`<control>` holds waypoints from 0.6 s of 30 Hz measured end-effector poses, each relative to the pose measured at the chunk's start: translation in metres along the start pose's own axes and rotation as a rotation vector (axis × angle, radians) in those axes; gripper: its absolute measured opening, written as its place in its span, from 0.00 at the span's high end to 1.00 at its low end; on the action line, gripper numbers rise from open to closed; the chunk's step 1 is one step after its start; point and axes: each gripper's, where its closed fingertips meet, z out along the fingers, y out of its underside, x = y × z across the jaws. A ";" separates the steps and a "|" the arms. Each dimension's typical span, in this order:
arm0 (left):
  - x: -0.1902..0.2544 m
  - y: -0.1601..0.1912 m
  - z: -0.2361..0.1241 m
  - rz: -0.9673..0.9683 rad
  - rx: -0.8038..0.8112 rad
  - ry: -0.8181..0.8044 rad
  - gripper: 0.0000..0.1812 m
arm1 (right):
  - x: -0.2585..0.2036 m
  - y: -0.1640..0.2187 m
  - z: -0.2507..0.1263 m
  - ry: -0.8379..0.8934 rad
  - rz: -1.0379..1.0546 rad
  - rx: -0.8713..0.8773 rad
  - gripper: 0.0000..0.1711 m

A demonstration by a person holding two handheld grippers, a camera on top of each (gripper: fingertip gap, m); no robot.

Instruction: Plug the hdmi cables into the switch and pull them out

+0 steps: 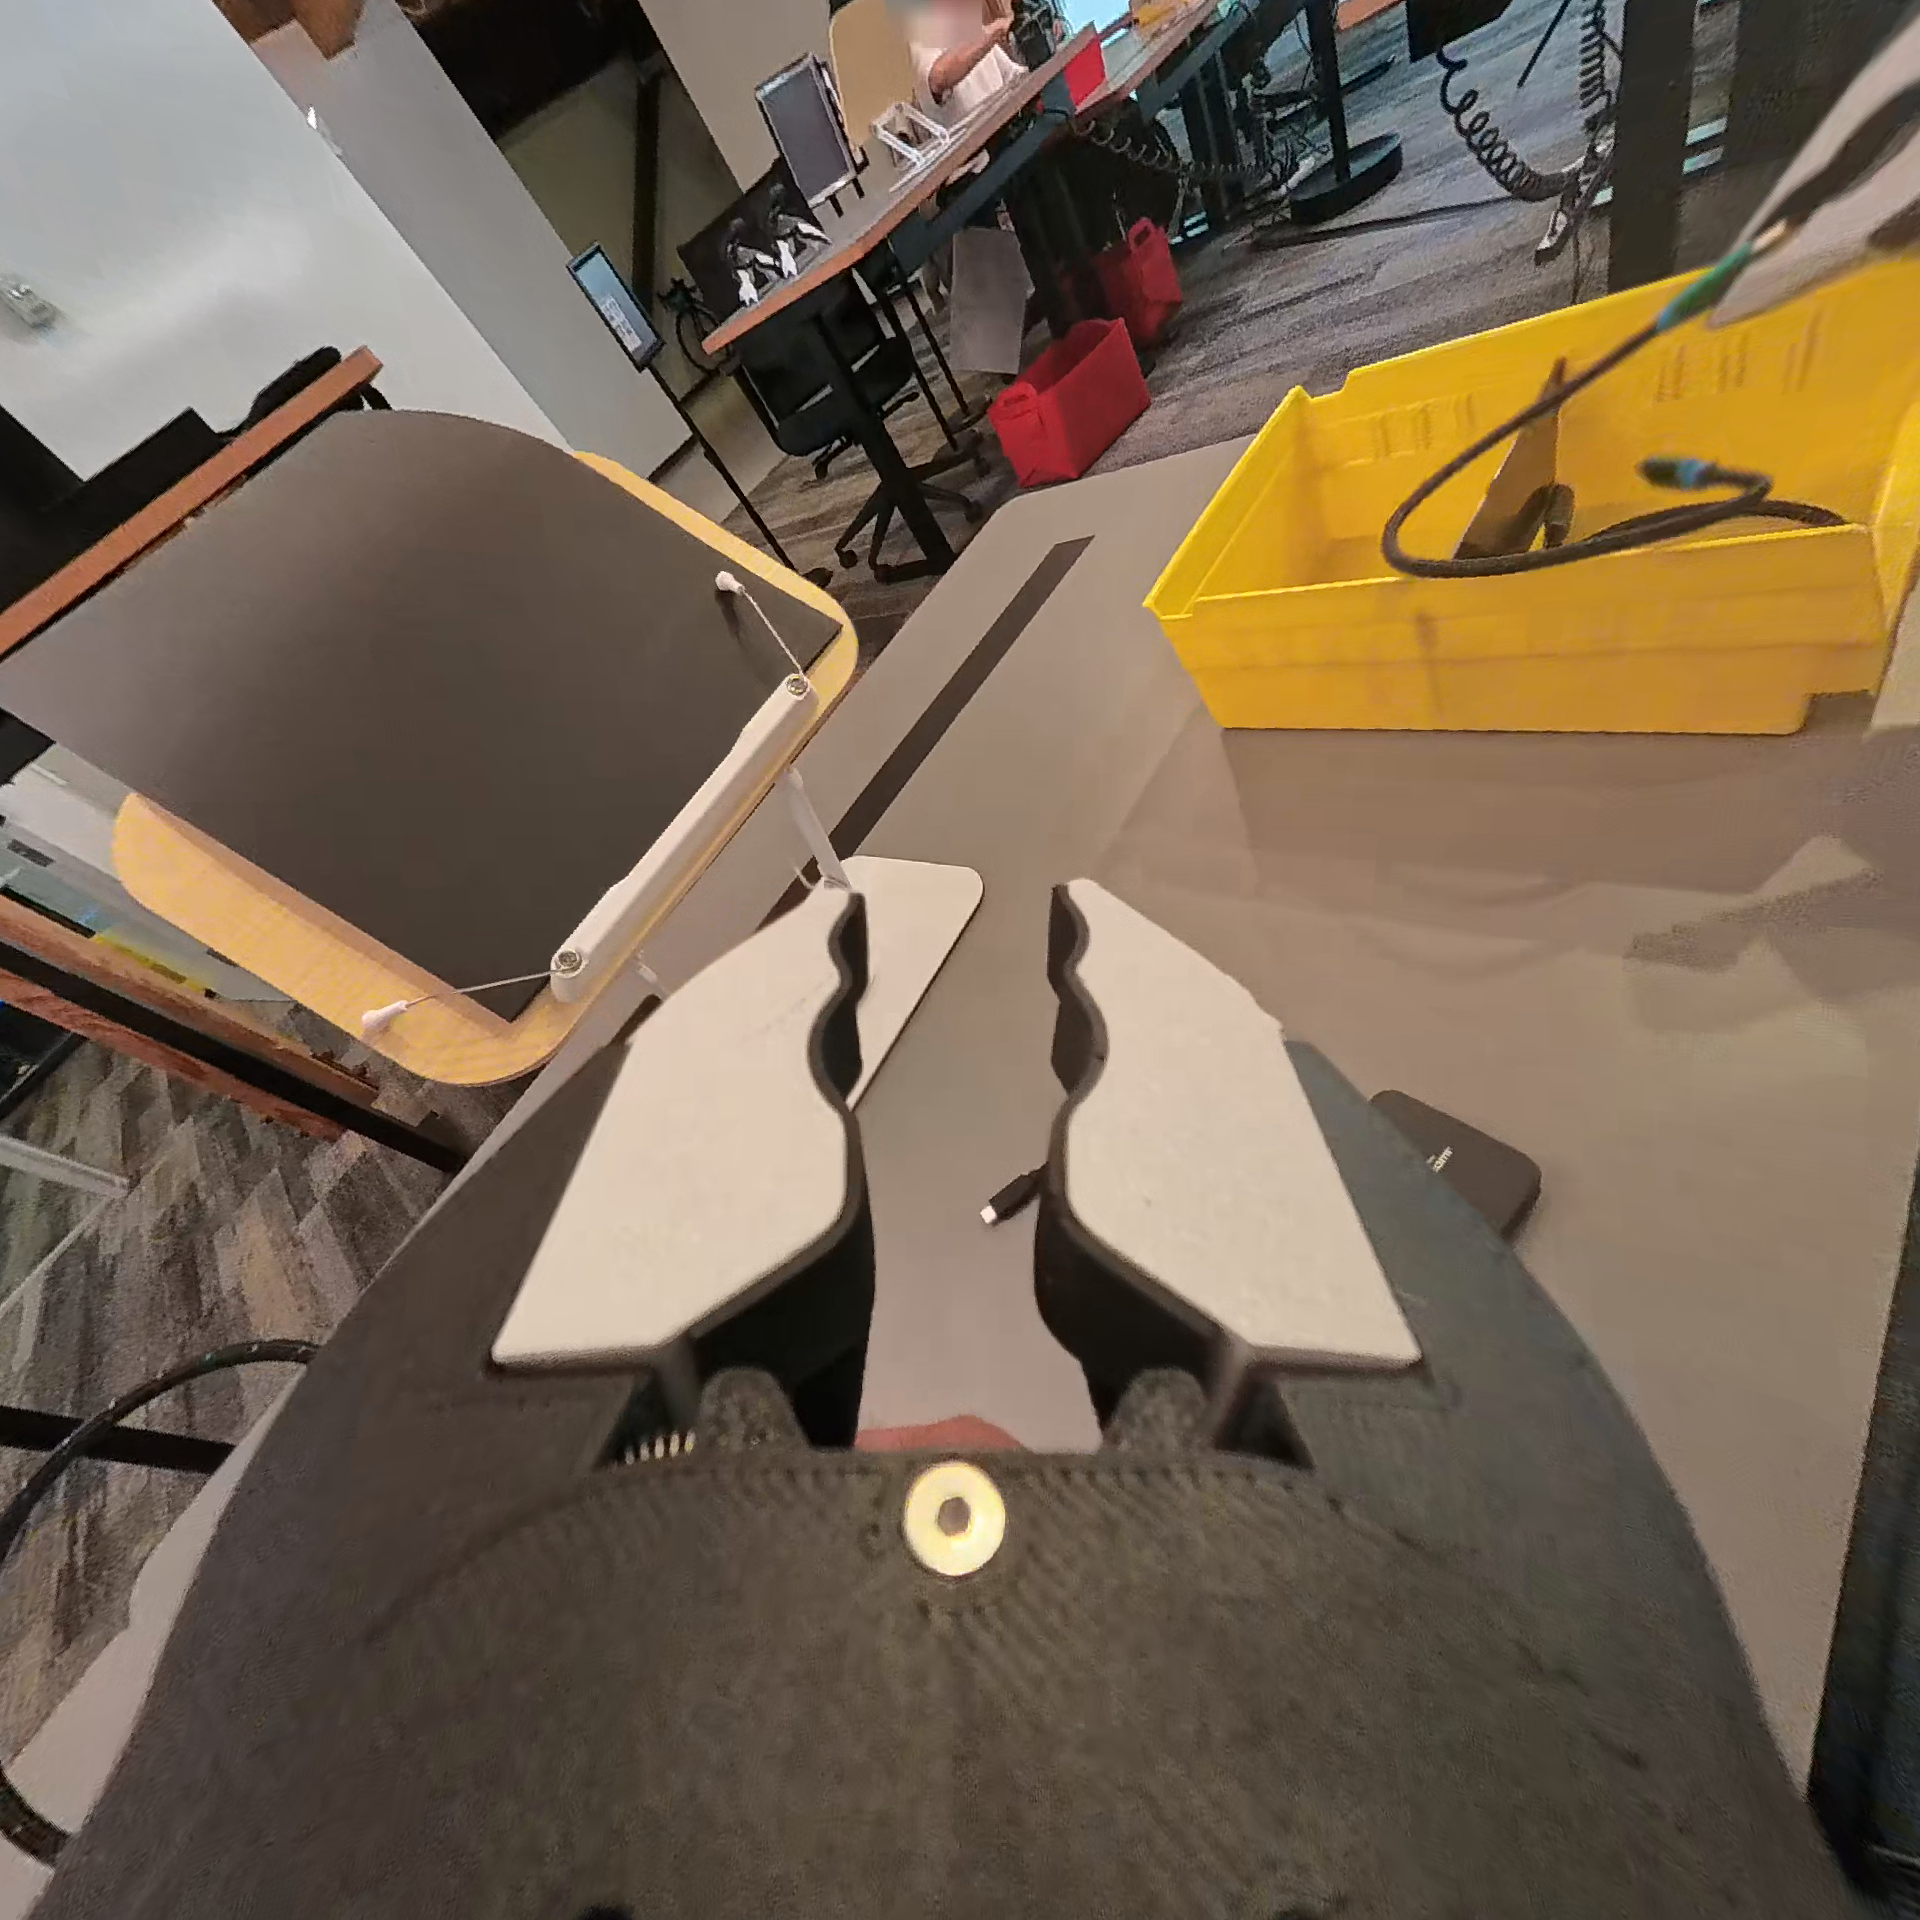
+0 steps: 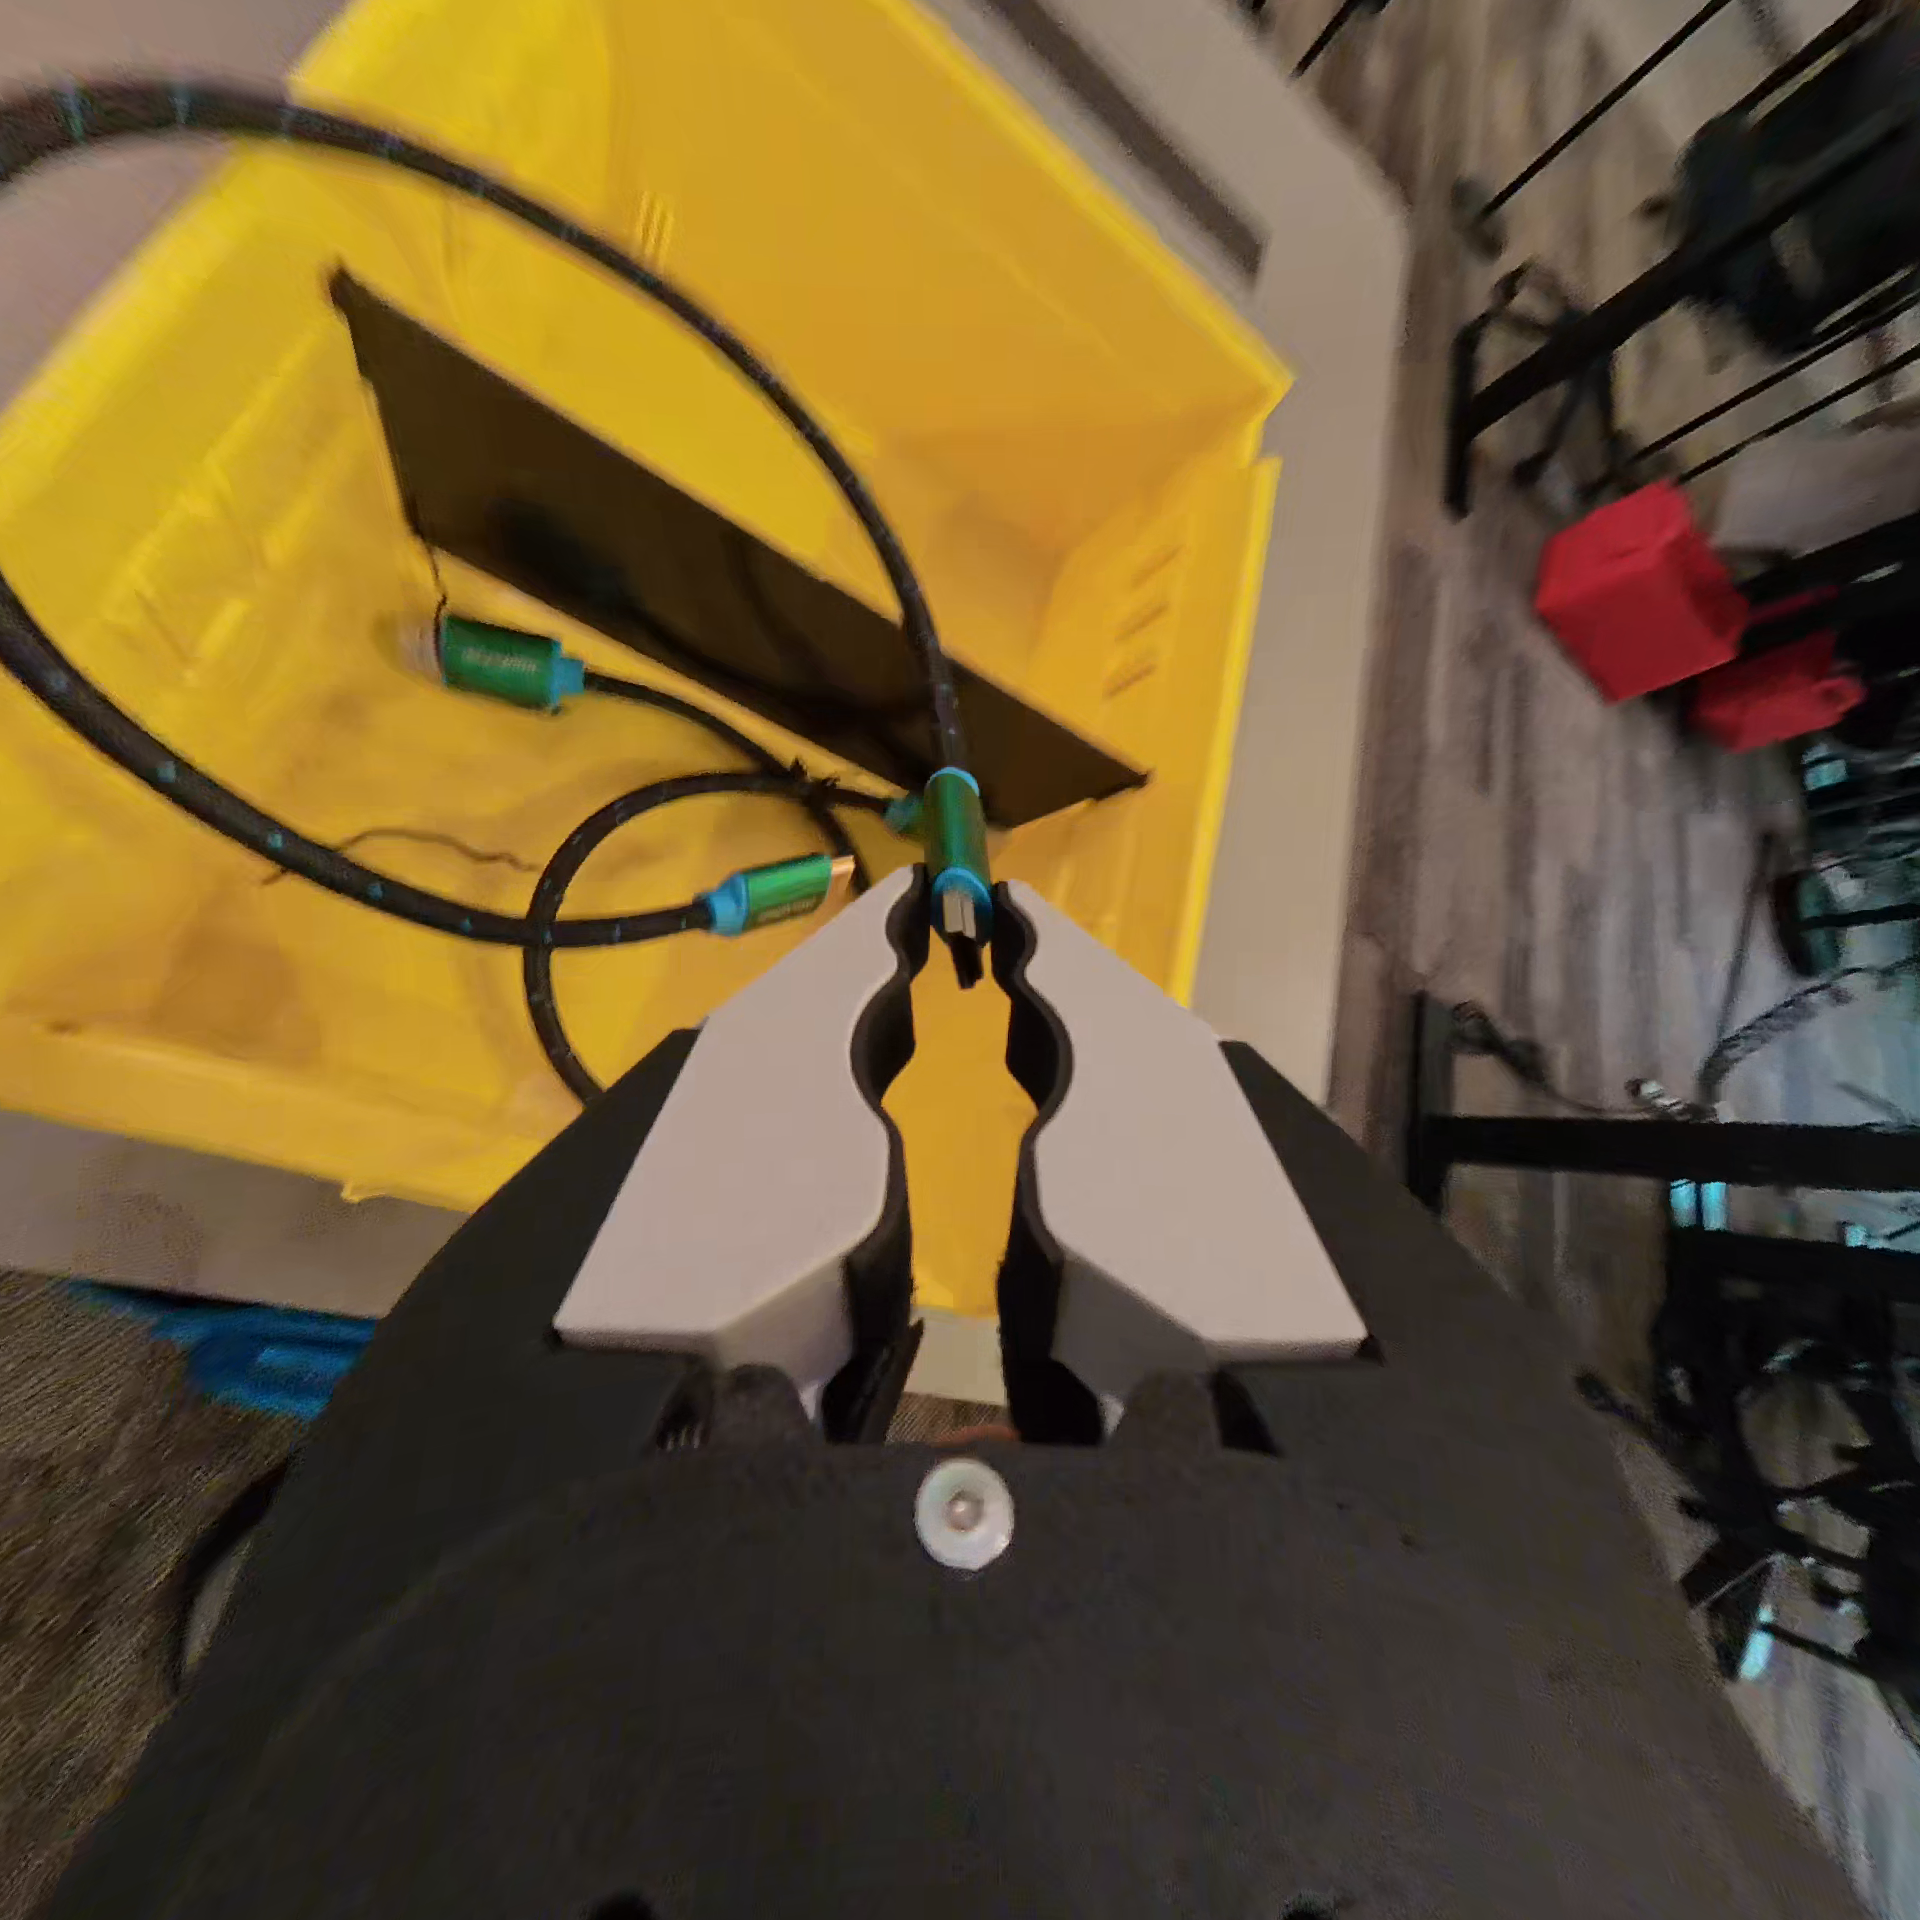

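The right gripper (image 2: 961, 899) hangs over a yellow bin (image 2: 1236, 582), its jaws closed on the green plug (image 2: 958, 831) of a black braided HDMI cable (image 2: 665, 281) that loops up and away to the left. The metal tip of the plug points back toward the camera, between the fingers. Inside the bin, two more green plugs lie on the floor: one (image 2: 499, 662) near the left side, another (image 2: 779, 894) just beside the gripper's fingertips. A flat black panel (image 2: 644, 551) leans across the bin, and the picture is too blurred to say whether it is the switch.

The left gripper (image 1: 956, 925) waits with its jaws apart and nothing between them, low over the grey table (image 1: 1455, 935), near the table's left edge. A small loose connector (image 1: 1003, 1205) lies on the table between its fingers, and a dark phone-like slab (image 1: 1475, 1164) sits just to the right. The bin stands at the far right corner of the table.

The job looks to be at an early stage, with a cable being lifted clear. To do it well, the grip probably needs to stay square on the plug body, the tip turned toward a port, and the free gripper brought in to steady the switch before any push.
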 end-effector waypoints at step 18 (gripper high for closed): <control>-0.001 0.003 0.001 0.014 -0.036 0.018 0.82 | -0.090 -0.096 -0.077 -0.366 -0.105 0.220 0.80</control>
